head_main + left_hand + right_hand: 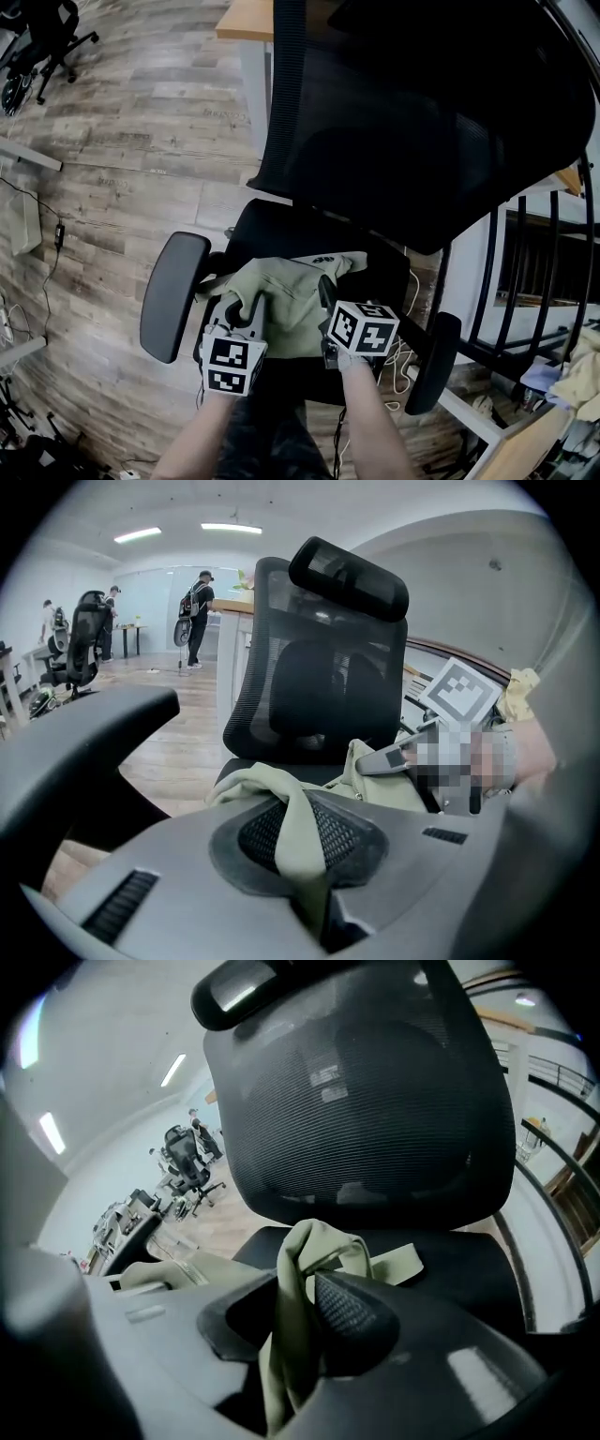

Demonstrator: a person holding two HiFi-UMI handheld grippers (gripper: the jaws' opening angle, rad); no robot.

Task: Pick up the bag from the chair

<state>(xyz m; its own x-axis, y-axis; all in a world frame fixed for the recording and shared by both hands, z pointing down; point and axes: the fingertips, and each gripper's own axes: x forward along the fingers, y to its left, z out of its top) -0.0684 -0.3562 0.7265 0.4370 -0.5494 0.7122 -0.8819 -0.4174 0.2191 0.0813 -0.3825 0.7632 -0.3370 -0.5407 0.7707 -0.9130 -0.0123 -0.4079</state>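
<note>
Both pairs of jaws are pinching the green cloth bag [286,300]. The left gripper [242,317] squeezes a fold on the bag's left side. The right gripper [328,298] squeezes a bunched-up fold on its right side. The bag is on the black seat of the office chair [281,225], between the two armrests [173,295]. A wooden floor [141,141] is under the chair.

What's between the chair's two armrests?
The olive bag, lying on the seat between the left armrest and right armrest. The head view shows it.
</note>
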